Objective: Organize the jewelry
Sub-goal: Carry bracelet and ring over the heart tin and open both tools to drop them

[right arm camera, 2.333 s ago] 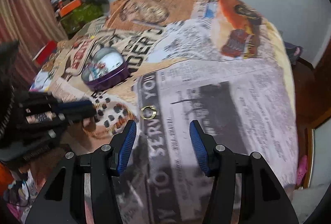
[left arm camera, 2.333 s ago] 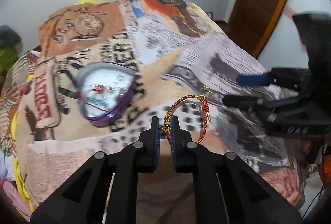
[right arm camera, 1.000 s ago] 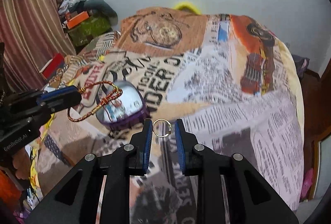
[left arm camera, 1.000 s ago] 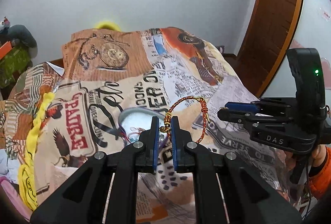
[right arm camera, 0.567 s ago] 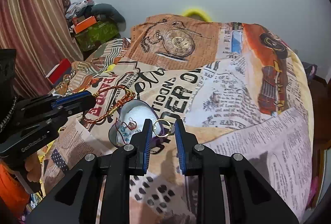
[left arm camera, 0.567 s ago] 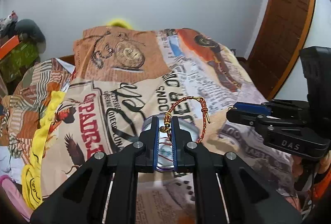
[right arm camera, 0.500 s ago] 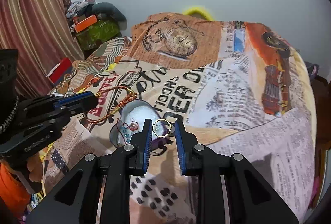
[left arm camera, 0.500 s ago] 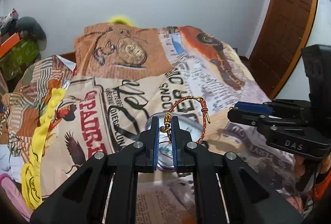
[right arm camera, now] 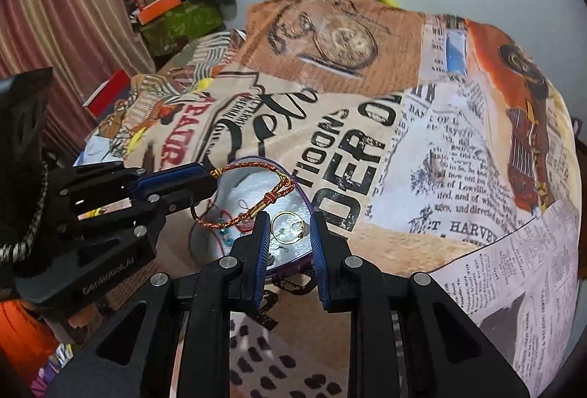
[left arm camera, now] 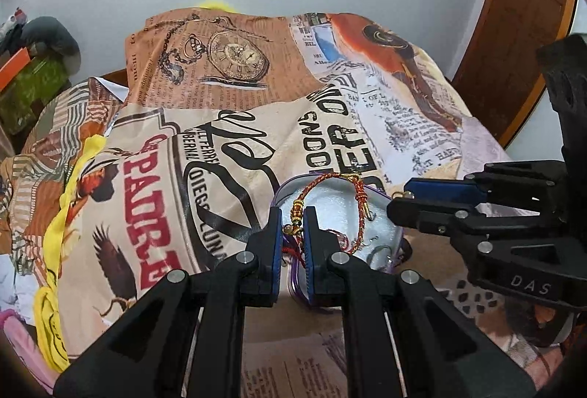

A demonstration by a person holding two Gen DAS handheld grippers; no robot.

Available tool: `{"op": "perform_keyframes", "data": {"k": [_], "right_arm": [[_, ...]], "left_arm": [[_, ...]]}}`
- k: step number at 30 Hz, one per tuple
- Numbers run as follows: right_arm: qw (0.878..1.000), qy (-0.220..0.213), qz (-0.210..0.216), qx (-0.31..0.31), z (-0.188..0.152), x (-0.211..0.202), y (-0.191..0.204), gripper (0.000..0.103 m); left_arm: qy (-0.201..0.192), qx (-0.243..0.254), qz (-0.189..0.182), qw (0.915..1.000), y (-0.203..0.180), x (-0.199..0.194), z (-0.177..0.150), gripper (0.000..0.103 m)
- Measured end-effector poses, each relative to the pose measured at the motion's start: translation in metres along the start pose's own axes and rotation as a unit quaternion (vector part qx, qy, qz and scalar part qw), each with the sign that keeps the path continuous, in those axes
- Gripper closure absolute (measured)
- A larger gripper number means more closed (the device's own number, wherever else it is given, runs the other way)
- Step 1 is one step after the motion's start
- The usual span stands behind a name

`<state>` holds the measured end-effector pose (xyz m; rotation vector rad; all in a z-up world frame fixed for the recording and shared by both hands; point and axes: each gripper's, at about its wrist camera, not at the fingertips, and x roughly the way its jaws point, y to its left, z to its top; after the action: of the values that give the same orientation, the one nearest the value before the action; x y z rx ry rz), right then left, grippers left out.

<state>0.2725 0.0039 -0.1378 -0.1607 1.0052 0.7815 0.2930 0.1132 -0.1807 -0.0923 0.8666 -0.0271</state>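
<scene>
My left gripper (left arm camera: 292,214) is shut on a red and gold braided bracelet (left arm camera: 332,181), whose loop hangs over the purple-rimmed jewelry box (left arm camera: 381,229). From the right wrist view, that bracelet (right arm camera: 253,188) and the left gripper (right arm camera: 209,183) sit over the box (right arm camera: 256,192). My right gripper (right arm camera: 288,227) is shut on a thin gold ring (right arm camera: 288,227), held just above the box's white lining. In the left wrist view the right gripper (left arm camera: 400,199) enters from the right, over the box's right edge. A few small pieces lie inside the box.
The box rests on a bed covered by a newspaper-print blanket (left arm camera: 227,126). A yellow cloth (left arm camera: 62,214) lies along the left side. A wooden door (left arm camera: 521,12) stands at the right, and a green box with clutter (right arm camera: 176,20) at the back left.
Both grippers have come forward and down toward the box, keeping hold of the bracelet and the ring. The box now lies directly under both sets of fingertips.
</scene>
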Motion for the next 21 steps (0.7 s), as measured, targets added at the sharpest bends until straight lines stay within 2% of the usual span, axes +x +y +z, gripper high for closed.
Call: {"op": "perform_keyframes", "data": {"k": [8,17,19,21], "right_arm": [[1.000,0.013,0.015,0.008,0.001,0.011,-0.002,0.082],[1.000,0.021,0.017,0.000,0.000,0.016,0.002,0.082],[1.000,0.024,0.017,0.000,0.000,0.015,0.002,0.081],[0.999,0.026,0.018,0.000,0.000,0.014,0.003,0.074]], "left_arm": [[0.002,0.005,-0.009,0.9999,-0.002,0.007,0.002,0.094],[-0.008,0.021,0.002,0.9997,-0.008,-0.002,-0.002,0.094],[-0.004,0.017,-0.003,0.9998,-0.007,-0.004,-0.002,0.093],[-0.002,0.014,-0.003,0.9999,-0.006,-0.008,-0.003,0.093]]}}
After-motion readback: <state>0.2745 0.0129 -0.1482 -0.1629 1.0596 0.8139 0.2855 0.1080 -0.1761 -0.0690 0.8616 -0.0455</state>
